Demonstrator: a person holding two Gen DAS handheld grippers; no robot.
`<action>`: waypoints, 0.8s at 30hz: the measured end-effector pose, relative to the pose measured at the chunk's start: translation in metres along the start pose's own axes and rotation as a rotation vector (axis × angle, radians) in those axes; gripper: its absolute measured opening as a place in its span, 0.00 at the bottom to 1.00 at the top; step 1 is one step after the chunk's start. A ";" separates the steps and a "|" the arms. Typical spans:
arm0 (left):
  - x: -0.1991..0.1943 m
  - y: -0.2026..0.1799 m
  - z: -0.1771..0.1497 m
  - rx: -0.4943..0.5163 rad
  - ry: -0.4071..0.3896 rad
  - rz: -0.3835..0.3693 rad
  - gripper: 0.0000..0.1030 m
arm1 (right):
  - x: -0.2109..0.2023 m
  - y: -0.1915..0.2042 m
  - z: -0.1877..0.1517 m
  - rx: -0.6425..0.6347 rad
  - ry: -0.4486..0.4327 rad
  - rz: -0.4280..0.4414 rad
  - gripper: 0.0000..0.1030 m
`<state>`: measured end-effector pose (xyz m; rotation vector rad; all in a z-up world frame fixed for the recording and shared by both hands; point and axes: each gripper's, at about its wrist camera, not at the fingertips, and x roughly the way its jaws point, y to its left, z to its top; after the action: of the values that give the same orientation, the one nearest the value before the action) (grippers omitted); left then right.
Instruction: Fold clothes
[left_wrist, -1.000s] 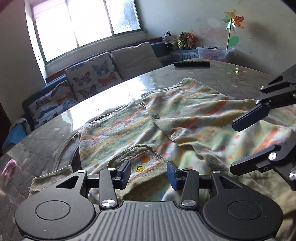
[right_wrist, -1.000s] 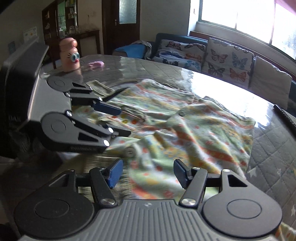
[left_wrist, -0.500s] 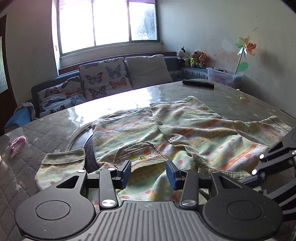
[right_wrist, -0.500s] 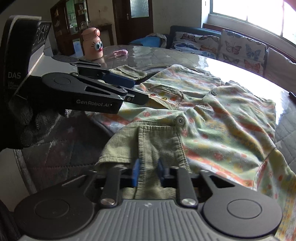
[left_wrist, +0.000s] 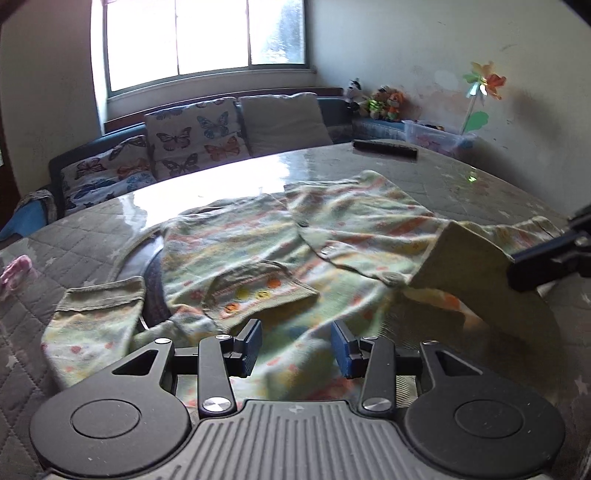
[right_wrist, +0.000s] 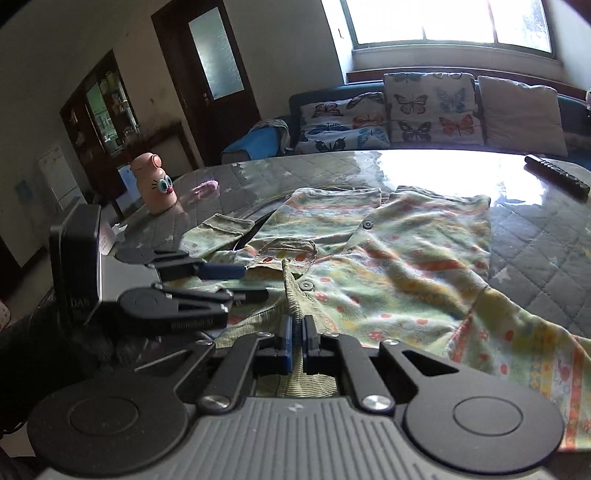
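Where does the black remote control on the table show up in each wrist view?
Left wrist view: the remote control lies at the far edge of the table, upper right of centre, beyond the shirt.
Right wrist view: the remote control is at the far right, also beyond the shirt.
Shared landmark: the butterfly cushion under the window.

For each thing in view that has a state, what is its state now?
Right gripper: shut on the shirt's green collar edge.
Left gripper: open, holding nothing.
Shirt: unfolded on the table, one edge lifted.
Shirt pocket: lying flat.
Door: closed.
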<state>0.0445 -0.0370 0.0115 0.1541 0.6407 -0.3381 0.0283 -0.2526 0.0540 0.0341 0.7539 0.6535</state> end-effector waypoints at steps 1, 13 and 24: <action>-0.001 -0.004 -0.001 0.013 0.000 -0.013 0.42 | 0.001 0.000 0.000 0.001 0.001 0.001 0.04; -0.011 -0.033 -0.016 0.141 -0.014 -0.033 0.44 | 0.021 0.022 -0.005 -0.119 0.091 0.044 0.08; -0.018 -0.041 -0.026 0.165 -0.020 -0.037 0.44 | 0.050 0.017 -0.013 -0.165 0.109 0.011 0.11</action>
<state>0.0021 -0.0645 0.0004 0.2962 0.5962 -0.4280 0.0376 -0.2138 0.0174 -0.1499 0.8030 0.7308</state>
